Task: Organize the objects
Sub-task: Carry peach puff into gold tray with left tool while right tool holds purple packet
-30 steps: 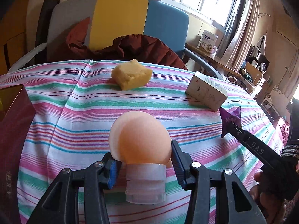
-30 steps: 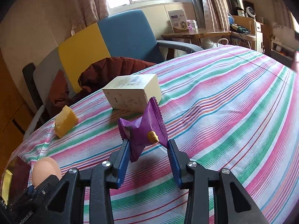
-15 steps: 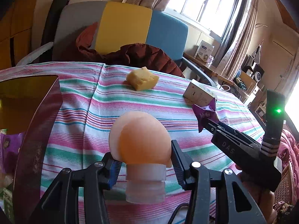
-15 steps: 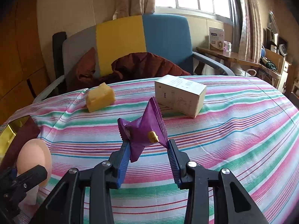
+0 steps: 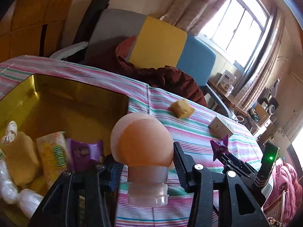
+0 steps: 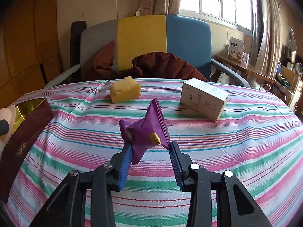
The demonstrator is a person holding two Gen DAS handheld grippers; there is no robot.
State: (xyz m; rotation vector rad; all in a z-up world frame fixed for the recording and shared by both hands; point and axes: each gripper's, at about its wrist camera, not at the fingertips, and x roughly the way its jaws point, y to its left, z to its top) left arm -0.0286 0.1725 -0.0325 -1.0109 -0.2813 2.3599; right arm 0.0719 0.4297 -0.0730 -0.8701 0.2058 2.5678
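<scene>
My left gripper (image 5: 145,162) is shut on a peach egg-shaped sponge in a clear plastic stand (image 5: 143,147), held above the right edge of the gold-lined maroon box (image 5: 75,98). The box holds several snack packets (image 5: 51,155). My right gripper (image 6: 149,151) is shut on a purple snack packet (image 6: 145,130), held above the striped tablecloth (image 6: 227,141); it also shows in the left wrist view (image 5: 220,148). A yellow sponge block (image 6: 126,89) and a white carton (image 6: 204,98) lie on the far side of the table.
The maroon box (image 6: 24,138) stands at the table's left edge. A grey, yellow and blue chair (image 6: 145,43) with a dark red jacket (image 6: 161,64) stands behind the table. A side table with a box (image 6: 235,48) is at the right.
My left gripper has swung left with the sponge, from over the cloth to over the box's edge. My right gripper has turned left with the purple packet, toward the box.
</scene>
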